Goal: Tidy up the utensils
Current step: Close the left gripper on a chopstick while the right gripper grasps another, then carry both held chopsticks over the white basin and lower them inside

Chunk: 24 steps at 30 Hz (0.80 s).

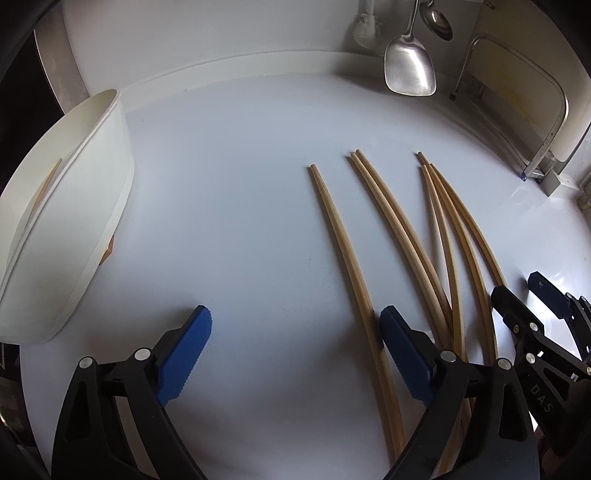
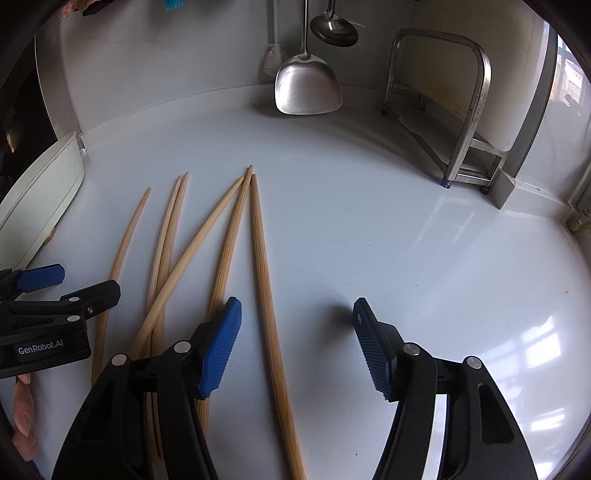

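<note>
Several wooden chopsticks lie side by side on the white counter (image 1: 240, 221). My left gripper (image 1: 295, 317) is open above the counter, and the leftmost chopstick (image 1: 343, 251) runs between its jaws, close to the right pad (image 1: 402, 354). My right gripper (image 2: 297, 306) is open too. The rightmost chopstick (image 2: 264, 280) lies between its blue pads and neither pad touches it. Each gripper shows in the other's view, the right gripper (image 1: 517, 288) and the left gripper (image 2: 86, 280). A white container (image 1: 74, 206) at the left has one chopstick (image 1: 46, 184) inside.
A metal spatula (image 2: 306, 88) and a ladle (image 2: 334, 29) hang on the back wall. A steel rack (image 2: 465, 110) stands at the back right. A person's fingers (image 2: 24, 417) show at the lower left edge. The white container (image 2: 40, 199) borders the counter's left side.
</note>
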Available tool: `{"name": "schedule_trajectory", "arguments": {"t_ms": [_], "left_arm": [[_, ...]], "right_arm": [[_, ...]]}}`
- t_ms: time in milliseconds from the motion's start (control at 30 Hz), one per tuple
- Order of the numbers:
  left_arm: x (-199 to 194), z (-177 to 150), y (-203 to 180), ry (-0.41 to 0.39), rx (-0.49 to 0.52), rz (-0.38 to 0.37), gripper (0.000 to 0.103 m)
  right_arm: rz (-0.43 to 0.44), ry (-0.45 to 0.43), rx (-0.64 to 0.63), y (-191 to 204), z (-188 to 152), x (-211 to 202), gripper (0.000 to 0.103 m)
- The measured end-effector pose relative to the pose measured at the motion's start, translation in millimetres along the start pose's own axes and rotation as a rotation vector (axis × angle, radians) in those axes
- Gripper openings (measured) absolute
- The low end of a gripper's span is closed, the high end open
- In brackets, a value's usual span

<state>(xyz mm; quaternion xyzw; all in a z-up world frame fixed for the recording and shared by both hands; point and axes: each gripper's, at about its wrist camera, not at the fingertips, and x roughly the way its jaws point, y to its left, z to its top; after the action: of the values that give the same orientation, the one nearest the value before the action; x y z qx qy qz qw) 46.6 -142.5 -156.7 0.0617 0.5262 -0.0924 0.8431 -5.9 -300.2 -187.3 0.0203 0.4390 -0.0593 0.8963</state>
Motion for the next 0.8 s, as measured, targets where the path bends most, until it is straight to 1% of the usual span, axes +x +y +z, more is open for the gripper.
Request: {"name": "schedule_trajectory", "arguments": {"t_ms": [33, 67, 100, 133, 167, 200, 233, 267, 300, 333, 467, 567, 667, 800], "left_arm": [[-3, -1, 0, -0.007, 0.004, -0.002, 0.077], [-4, -2, -1, -0.011, 0.008, -0.005, 0.073], [-6, -3, -3, -0.014, 0.012, -0.007, 0.066], [-7, -4, -3, -0.017, 0.017, -0.01, 0.059], [-9, -5, -4, -0.02, 0.022, -0.013, 0.055], [-10, -6, -6, -0.023, 0.028, -0.017, 0.046], [-11, -6, -8, -0.025, 0.035, -0.021, 0.035], [-12, -7, -9, -0.025, 0.043, -0.026, 0.03], [-13, -7, -12, -0.023, 0.051, -0.029, 0.02], [-13, -7, -13, -0.02, 0.06, -0.033, 0.008], [-15, -7, -11, 0.0, 0.067, -0.06, 0.007], [-17, -6, -6, 0.021, 0.054, -0.088, 0.007], [-28, -3, -3, 0.016, 0.053, -0.101, 0.007], [-47, 6, -1, 0.005, 0.052, -0.131, 0.007]], "right_arm": [[0.003, -0.001, -0.005, 1, 0, 0, 0.045], [0.005, -0.002, -0.012, 2, 0, -1, 0.039], [0.007, -0.002, -0.02, 4, -1, -1, 0.032], [0.009, -0.001, -0.026, 6, -1, -2, 0.028], [0.009, 0.0, -0.031, 7, -1, -2, 0.02], [0.007, 0.0, -0.037, 9, -1, -3, 0.013], [0.004, 0.002, -0.046, 11, -1, -3, 0.01], [0.003, 0.004, -0.052, 12, -1, -3, 0.008], [-0.001, 0.005, -0.057, 13, -1, -3, 0.007], [-0.001, 0.005, -0.056, 14, 0, -3, 0.007], [0.021, 0.019, -0.023, 10, 0, -5, 0.006], [0.053, 0.038, 0.03, 3, -1, -7, 0.006], [0.07, 0.044, 0.075, -3, 0, -15, 0.006], [0.072, 0.037, 0.097, -3, 8, -33, 0.006]]}}
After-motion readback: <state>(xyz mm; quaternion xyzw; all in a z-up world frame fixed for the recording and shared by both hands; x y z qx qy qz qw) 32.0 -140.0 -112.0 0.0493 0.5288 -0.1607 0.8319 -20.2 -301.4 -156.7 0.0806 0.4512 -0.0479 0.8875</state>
